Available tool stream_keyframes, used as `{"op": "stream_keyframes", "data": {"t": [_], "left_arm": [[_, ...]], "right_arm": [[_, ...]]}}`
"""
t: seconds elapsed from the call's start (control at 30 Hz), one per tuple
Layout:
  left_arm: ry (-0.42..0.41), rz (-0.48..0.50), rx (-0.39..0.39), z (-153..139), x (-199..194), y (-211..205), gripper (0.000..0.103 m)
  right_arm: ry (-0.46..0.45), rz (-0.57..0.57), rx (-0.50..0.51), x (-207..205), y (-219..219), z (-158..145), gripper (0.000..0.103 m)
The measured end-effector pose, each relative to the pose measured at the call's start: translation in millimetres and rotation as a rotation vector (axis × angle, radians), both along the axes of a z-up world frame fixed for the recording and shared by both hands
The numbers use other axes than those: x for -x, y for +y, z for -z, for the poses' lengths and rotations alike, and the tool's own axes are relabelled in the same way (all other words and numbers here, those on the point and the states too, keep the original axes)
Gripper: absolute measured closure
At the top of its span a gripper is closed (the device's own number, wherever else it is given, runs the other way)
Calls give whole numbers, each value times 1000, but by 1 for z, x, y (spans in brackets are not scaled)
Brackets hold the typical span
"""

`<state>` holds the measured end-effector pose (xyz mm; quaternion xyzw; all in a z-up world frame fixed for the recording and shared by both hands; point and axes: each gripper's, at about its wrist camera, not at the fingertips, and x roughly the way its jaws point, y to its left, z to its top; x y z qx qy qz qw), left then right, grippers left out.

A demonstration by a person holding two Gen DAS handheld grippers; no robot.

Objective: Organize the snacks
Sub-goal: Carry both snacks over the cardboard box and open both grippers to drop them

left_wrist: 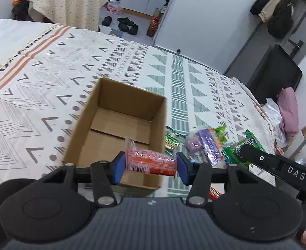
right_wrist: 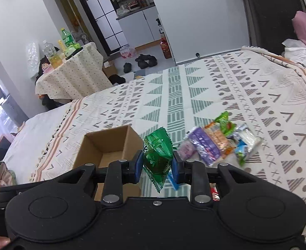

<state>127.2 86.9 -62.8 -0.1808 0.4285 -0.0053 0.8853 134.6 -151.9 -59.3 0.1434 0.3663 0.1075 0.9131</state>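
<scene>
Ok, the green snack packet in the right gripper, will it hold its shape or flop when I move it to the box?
The green packet looks puffy and probably light. Its crimped ends stick out past the right gripper, so they may flap. The glossy film could slip.

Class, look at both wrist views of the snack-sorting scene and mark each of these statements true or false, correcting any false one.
1. The left gripper is clamped on a red packet. True.
2. The right gripper is open with nothing between its pads. False: it is shut on a green packet.
3. The cardboard box already holds several snacks. False: its visible floor is bare.
4. A pile of loose snacks lies on the patterned bedspread beside the box. True.
5. The box is closed with its flaps taped. False: its top is open.
</scene>
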Motion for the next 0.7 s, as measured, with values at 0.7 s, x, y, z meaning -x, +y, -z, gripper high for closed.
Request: {"op": "stream_keyframes", "data": {"t": [0.7], "left_arm": [[76,-117,16,39,-25,66,51]], "right_arm": [[54,-150,-39,-36,92,22,75]]}}
